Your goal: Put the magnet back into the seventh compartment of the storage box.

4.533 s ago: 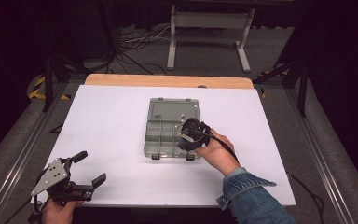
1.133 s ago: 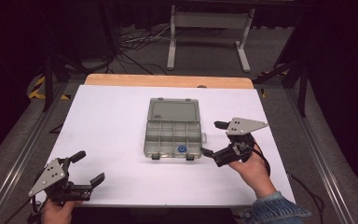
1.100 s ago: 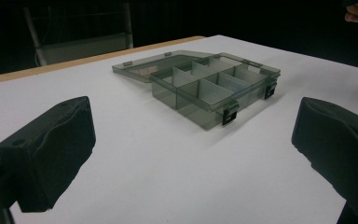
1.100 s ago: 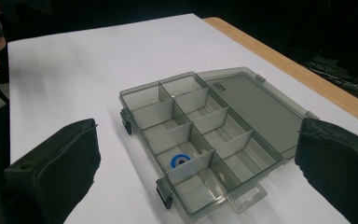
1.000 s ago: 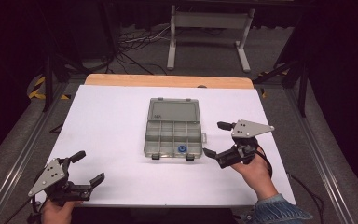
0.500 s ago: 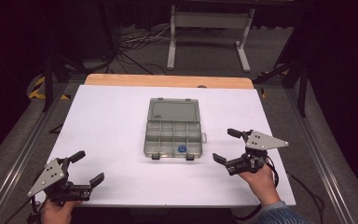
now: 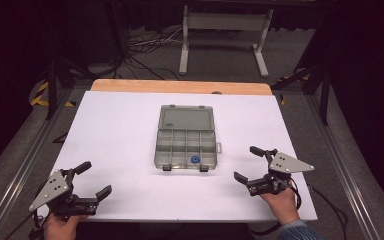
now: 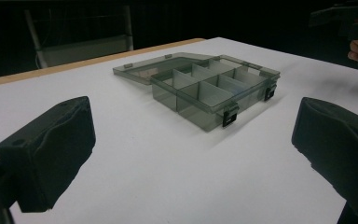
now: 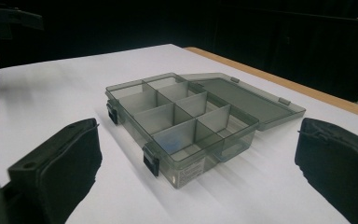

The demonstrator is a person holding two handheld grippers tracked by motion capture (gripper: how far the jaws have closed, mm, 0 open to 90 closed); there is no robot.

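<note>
A grey see-through compartment box (image 7: 186, 141) lies open in the middle of the white table (image 7: 115, 135), its lid flat behind it. A small blue round piece (image 7: 194, 159) sits in a front compartment, second from the right. My left gripper (image 7: 94, 179) rests near the front left corner, open and holding nothing. My right gripper (image 7: 248, 164) is open and holding nothing at the front right, a short way right of the box. In the left gripper view the box (image 8: 212, 88) lies ahead between the pads (image 8: 51, 149). The right gripper view shows the box (image 9: 182, 121) close ahead.
A wooden strip (image 7: 180, 86) edges the table's far side. Beyond it stand a metal stand (image 7: 223, 30) and loose cables (image 7: 140, 45) on the floor. Metal rails run along both sides of the table.
My right gripper has drawn back from over the box's front right part to the right and toward the front edge. The blue piece now shows in the box. The left gripper stayed put.
</note>
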